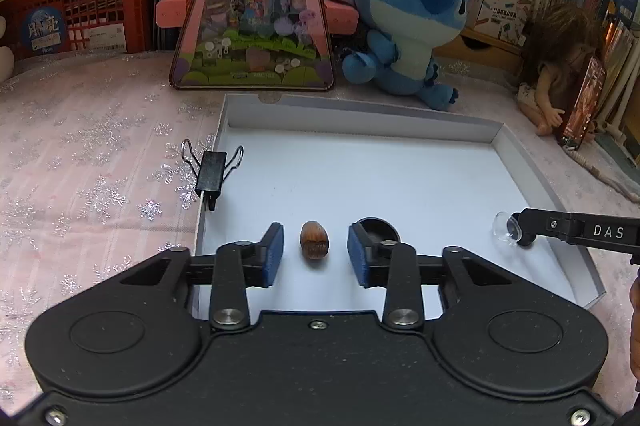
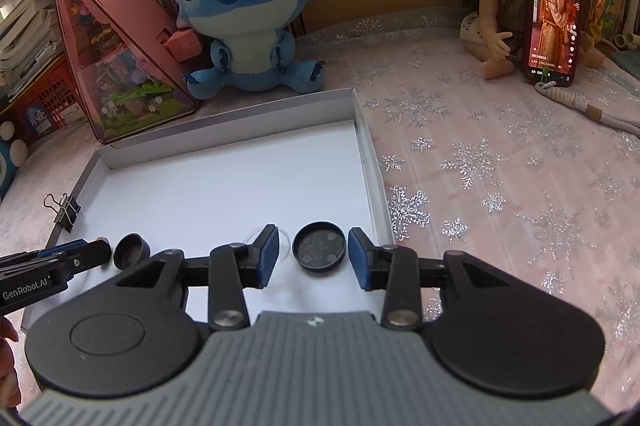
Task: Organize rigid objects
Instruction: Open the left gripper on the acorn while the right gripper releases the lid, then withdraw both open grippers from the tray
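A shallow white box lid (image 1: 400,177) lies on the snowflake cloth. My left gripper (image 1: 315,232) stands open over it, with a brown nut (image 1: 315,241) lying between its blue pads, touching neither. A small black cap (image 1: 380,228) sits just behind its right finger. My right gripper (image 2: 314,234) is open around a flat black disc (image 2: 319,246) with round insets, a small gap on each side. A clear round piece (image 2: 285,240) shows behind its left finger. A black binder clip (image 1: 211,171) is clamped on the lid's left wall.
A blue plush toy (image 1: 408,21) and a pink triangular toy box (image 1: 252,25) stand just behind the lid. A doll (image 2: 492,9) and a lit phone (image 2: 554,9) are at the right. Books and a red crate (image 1: 80,17) line the back.
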`<state>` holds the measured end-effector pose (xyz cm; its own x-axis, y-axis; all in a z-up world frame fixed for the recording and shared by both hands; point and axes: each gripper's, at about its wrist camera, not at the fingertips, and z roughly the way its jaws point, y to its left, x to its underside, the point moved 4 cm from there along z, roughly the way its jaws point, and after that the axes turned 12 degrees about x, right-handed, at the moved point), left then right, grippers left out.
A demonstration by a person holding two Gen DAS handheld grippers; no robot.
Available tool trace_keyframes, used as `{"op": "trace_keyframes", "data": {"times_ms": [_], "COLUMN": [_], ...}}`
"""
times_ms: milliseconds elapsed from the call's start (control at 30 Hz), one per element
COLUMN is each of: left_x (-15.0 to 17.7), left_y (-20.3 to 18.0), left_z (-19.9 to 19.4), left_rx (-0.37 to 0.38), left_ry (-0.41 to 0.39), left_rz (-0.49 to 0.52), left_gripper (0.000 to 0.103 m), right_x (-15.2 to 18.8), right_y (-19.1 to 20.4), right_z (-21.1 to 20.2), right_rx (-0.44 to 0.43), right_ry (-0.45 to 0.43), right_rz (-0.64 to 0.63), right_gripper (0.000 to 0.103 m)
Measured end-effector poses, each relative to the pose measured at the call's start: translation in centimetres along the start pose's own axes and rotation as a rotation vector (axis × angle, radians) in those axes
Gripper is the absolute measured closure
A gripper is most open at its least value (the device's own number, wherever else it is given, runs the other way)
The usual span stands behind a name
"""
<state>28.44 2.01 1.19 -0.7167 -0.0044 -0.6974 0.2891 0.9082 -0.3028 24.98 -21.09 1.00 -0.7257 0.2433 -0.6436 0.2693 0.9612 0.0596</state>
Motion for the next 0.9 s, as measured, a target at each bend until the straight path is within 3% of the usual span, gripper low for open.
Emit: {"op": "trace_keyframes", "data": {"times_ms": [500, 900], "left_x": [1.3, 4.3], "left_y": [-1.7, -3.8], "left_z": [-4.3, -7.6], "left_rx": [0.040, 0.094], "left_ry": [-0.053, -0.075], "left_rz": [0.045, 0.097], "left_gripper": [0.048, 0.040], "right_x": [1.5, 4.2], "right_y": [-0.5, -1.0], "right_z": [-3.3, -7.0], "right_rx": [-0.032, -0.054], "right_ry": [-0.063, -0.146], "right_rz": [-0.051, -0.106], "right_gripper": [0.033, 0.019]}}
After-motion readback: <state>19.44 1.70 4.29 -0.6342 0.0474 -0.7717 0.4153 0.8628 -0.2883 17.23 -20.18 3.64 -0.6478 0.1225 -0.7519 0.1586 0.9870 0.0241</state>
